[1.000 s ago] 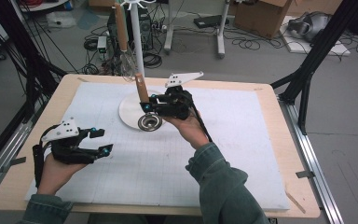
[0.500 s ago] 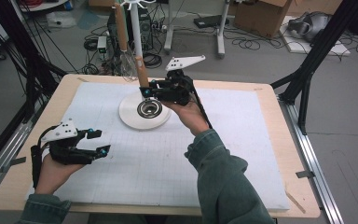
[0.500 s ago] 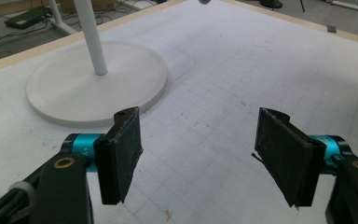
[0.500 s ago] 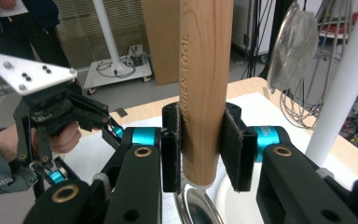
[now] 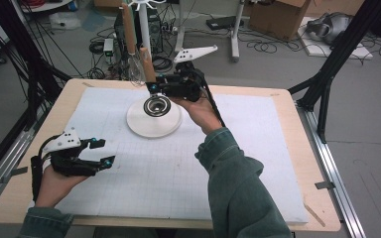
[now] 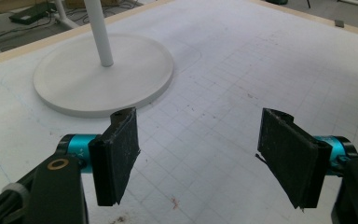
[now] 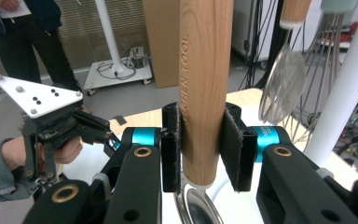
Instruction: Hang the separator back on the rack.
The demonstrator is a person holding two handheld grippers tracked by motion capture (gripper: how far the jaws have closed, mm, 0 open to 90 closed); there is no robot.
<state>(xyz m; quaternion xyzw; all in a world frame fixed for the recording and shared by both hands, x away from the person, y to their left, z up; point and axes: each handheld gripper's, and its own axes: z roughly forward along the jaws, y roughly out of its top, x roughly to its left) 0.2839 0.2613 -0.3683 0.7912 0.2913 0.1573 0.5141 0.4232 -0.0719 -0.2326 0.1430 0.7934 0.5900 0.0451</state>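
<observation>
Right gripper (image 7: 200,154), jaws pinching the wooden handle (image 7: 205,88) of a ladle (image 5: 157,105) held above the stand base (image 5: 154,124) at the table's far side; lift steadily, keeping the handle upright toward the hooks, while the left gripper (image 6: 200,154) waits, jaws spread and empty, near left.

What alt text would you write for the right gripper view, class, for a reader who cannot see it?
The right gripper clamps its black fingers on an upright wooden utensil handle. At left, a hand holds the left gripper; at right, a wire whisk hangs beside a white pole.
</observation>
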